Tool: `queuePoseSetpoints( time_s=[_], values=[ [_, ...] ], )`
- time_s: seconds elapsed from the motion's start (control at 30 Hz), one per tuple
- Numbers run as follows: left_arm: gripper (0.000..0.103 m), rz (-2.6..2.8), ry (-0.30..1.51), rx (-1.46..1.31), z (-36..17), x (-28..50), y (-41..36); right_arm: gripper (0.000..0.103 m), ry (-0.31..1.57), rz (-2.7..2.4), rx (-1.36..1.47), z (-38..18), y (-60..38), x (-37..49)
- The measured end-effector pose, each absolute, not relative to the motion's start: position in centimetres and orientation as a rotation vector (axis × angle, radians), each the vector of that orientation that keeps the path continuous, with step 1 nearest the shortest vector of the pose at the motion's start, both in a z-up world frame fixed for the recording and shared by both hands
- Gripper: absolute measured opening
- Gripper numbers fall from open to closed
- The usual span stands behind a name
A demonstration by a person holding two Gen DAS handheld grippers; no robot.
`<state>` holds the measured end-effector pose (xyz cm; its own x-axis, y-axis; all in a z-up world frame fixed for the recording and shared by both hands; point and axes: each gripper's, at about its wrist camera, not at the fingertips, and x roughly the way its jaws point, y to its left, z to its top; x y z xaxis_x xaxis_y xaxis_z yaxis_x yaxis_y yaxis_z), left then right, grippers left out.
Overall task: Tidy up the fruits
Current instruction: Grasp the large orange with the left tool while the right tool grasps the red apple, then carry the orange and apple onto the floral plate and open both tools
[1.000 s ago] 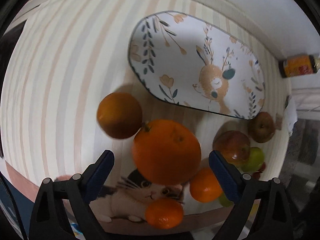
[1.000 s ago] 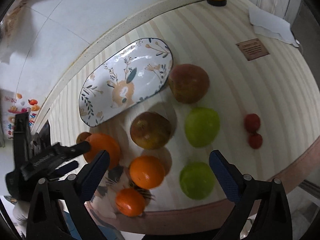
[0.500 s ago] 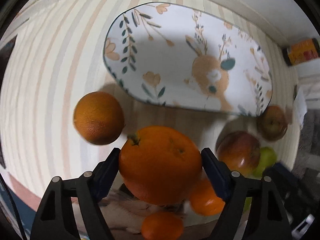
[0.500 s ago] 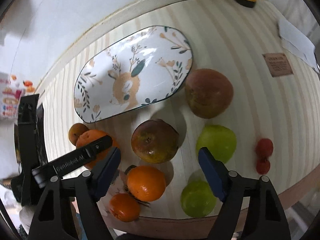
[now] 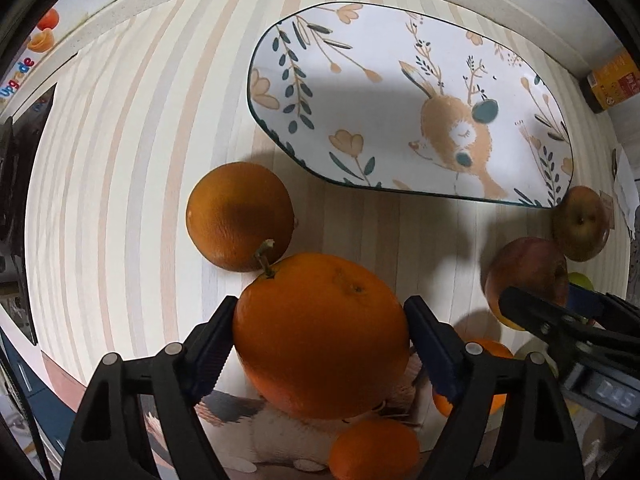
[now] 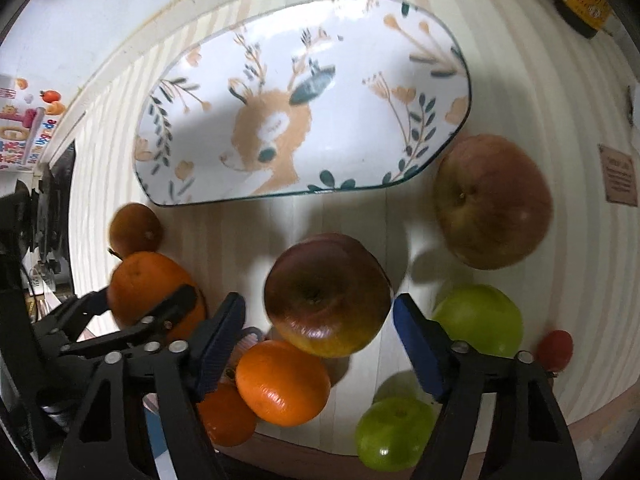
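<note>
Step in hand: paired pick-up. Left gripper (image 5: 320, 336) pinches a large orange (image 5: 320, 336), lower centre. Right gripper (image 6: 318, 316), jaws closing, straddles a red apple (image 6: 327, 294) without contact yet. Next move, likely: finish the apple grip, lift both to the empty plate (image 5: 400, 52), upper right.

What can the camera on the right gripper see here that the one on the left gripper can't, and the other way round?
Only the right view shows the two bright green apples in full and the small red fruit. Only the left view shows the left gripper head-on, its pads against the big stemmed orange, and the cat picture underneath. Both show the deer plate, the darker orange, the reddish apples and the striped table.
</note>
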<state>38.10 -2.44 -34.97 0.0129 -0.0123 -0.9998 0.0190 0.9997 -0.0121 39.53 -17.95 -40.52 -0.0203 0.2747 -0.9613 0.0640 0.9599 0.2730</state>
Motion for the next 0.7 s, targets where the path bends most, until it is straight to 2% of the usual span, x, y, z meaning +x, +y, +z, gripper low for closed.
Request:
queuePoseSetpoints(
  time_s=[0.07,0.3,0.5,0.7],
  values=[
    [0.081,-0.017,1.548,0.005,-34.9,38.1,-2.9,0.072,1.584,0.172,0.259,-40.8,-18.1,39.6],
    [0.08,-0.031,1.543,-0.048,-33.9,37.1,-1.8,0.071,1.556,0.19,0.261,-39.7,-18.9,38.6],
    [0.079,-0.09,1.447,-0.06,-27.9,37.9,-2.0,0.071,1.49,0.235,0.294,-35.9,-19.2,37.9],
    [0.079,-0.138,1.379,-0.121,-23.9,43.3,-1.2,0.071,1.413,0.246,0.332,-31.9,-20.8,39.9]
  ],
)
